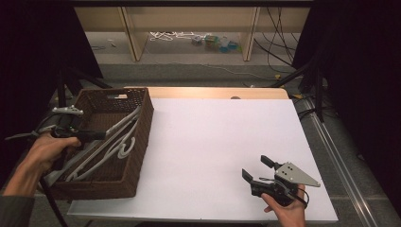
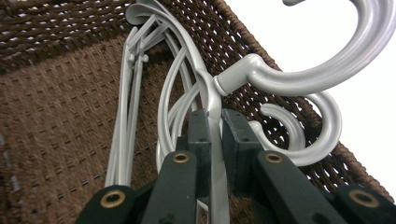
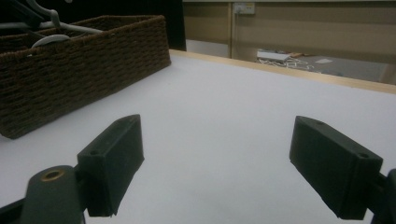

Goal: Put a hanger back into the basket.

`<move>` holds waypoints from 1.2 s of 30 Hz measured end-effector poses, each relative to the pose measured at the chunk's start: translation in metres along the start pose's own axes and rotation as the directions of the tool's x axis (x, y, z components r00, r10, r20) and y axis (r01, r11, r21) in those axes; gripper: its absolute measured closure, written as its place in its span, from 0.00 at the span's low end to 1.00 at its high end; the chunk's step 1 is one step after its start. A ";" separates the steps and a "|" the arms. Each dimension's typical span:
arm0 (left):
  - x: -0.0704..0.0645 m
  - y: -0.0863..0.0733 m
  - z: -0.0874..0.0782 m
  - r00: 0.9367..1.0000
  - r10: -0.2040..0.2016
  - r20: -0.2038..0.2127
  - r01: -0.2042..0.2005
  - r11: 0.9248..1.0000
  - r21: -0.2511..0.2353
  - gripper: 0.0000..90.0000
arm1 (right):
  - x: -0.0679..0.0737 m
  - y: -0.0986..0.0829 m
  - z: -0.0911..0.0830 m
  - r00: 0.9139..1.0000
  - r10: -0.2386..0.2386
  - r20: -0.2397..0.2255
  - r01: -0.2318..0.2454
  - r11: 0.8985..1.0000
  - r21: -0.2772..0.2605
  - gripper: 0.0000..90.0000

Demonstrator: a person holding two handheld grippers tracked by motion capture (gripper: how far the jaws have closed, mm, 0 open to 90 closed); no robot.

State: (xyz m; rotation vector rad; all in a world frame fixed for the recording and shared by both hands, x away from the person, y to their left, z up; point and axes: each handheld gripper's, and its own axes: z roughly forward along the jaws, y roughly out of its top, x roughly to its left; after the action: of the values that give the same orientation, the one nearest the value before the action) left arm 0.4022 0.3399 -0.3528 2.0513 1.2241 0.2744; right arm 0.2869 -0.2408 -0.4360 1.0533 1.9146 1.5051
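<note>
A brown wicker basket [image 1: 144, 137] stands on the left part of the white table and holds several grey plastic hangers [image 1: 116, 144]. My left gripper [image 1: 101, 135] reaches into it from the left. In the left gripper view this gripper [image 2: 215, 123] is shut on the neck of one hanger [image 2: 280, 77], whose hook curves up over the basket wall [image 2: 60, 93]; other hangers [image 2: 128, 107] lie beneath. My right gripper [image 1: 256, 166] rests low at the table's front right, open, with nothing between its jaws [image 3: 217, 144]. From there the basket [image 3: 84, 65] lies far to the left.
The white table top [image 1: 222, 137] stretches between the basket and the right gripper, with a wooden edge [image 1: 213, 92] at the far side. Beyond it are shelf legs, cables and small items on the floor [image 1: 213, 41]. Dark curtains flank both sides.
</note>
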 end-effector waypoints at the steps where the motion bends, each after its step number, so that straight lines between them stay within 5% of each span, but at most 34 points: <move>1: 0.000 0.001 -0.002 1.000 -0.004 -0.001 0.004 1.000 -0.001 0.91 | -0.001 0.001 -0.002 1.000 -0.008 0.007 0.007 1.000 0.018 0.20; 7: 0.003 0.012 -0.008 0.999 0.044 -0.024 -0.045 0.999 -0.019 0.92 | 0.000 0.000 0.001 1.000 0.000 -0.004 0.000 1.000 -0.008 0.20; 8: 0.003 0.013 -0.006 0.999 0.033 -0.017 -0.033 0.999 -0.020 0.92 | 0.000 0.001 -0.002 1.000 -0.011 0.008 0.011 1.000 0.023 0.20; 14: 0.007 0.002 0.013 1.000 0.002 -0.005 -0.002 1.000 0.021 0.92 | 0.000 0.001 -0.001 1.000 -0.003 0.000 0.003 1.000 -0.004 0.20; 29: 0.015 -0.017 0.022 0.999 -0.031 -0.021 0.032 0.996 0.080 0.91 | 0.001 0.001 -0.001 1.000 0.001 0.000 -0.001 1.000 0.009 0.20; 36: 0.008 -0.014 0.012 0.998 -0.049 -0.036 0.049 0.999 -0.003 0.74 | 0.001 0.001 0.000 1.000 0.006 0.000 -0.006 1.000 0.004 0.20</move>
State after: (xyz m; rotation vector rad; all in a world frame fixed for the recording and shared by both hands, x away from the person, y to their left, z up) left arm 0.4032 0.3451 -0.3717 2.0196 1.2941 0.2902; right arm 0.2863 -0.2403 -0.4353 1.0611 1.9165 1.5051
